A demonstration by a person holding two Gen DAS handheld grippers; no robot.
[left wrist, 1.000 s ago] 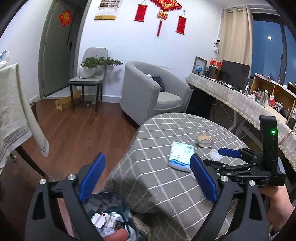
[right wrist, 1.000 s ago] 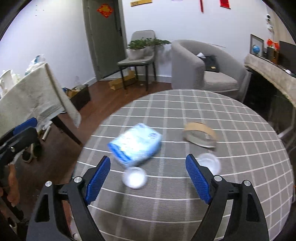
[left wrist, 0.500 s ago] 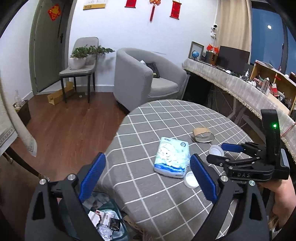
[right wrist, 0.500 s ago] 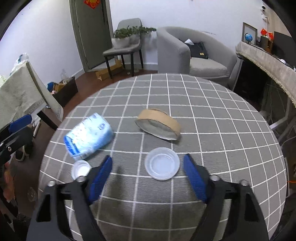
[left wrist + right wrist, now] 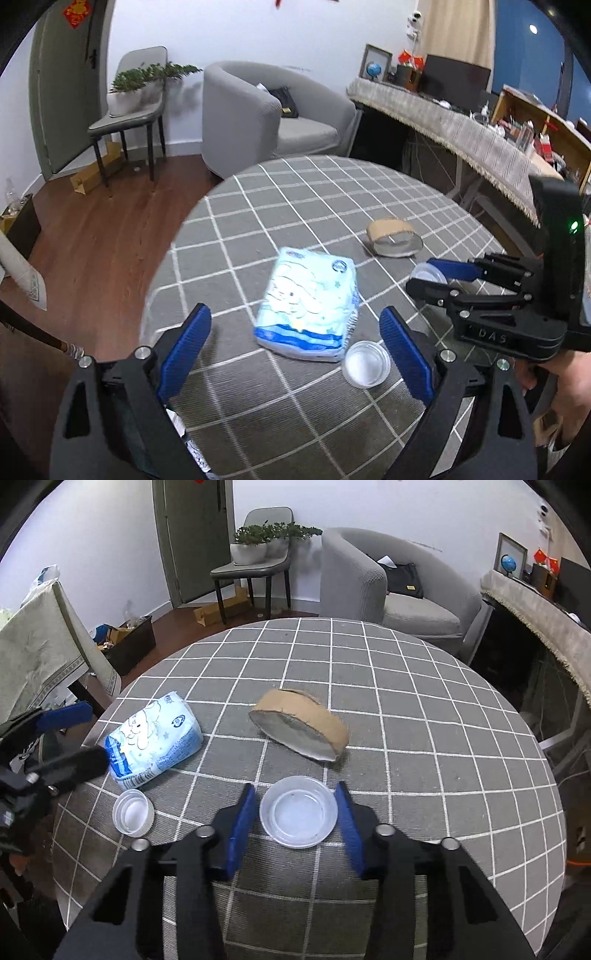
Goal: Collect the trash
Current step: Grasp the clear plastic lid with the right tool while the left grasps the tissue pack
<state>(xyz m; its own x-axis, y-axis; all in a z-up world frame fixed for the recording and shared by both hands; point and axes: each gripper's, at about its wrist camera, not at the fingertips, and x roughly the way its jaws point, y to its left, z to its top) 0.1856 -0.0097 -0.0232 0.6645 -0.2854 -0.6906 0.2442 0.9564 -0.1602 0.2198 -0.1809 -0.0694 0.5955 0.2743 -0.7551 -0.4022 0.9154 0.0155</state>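
Since a moment ago the right claw (image 5: 298,818) has narrowed around the clear round plastic lid (image 5: 298,811) lying flat on the checked table (image 5: 424,716), its blue pads flanking the rim, contact unclear; the left claw (image 5: 295,341) stays spread wide. The soft blue tissue pack (image 5: 310,304) lies long-axis toward the left claw, beside a small ribbed cap (image 5: 365,363); a squashed cardboard ring (image 5: 300,730) sits beyond the lid.

A round table (image 5: 406,686) under a grey checked cloth stood on a wooden floor (image 5: 110,229). Behind it sat a grey armchair (image 5: 388,590) against a white wall (image 5: 229,33), beside a chair (image 5: 255,568) bearing potted plants (image 5: 273,535). A grey-green door (image 5: 195,535) was shut. A dark window (image 5: 524,40) showed night outside.
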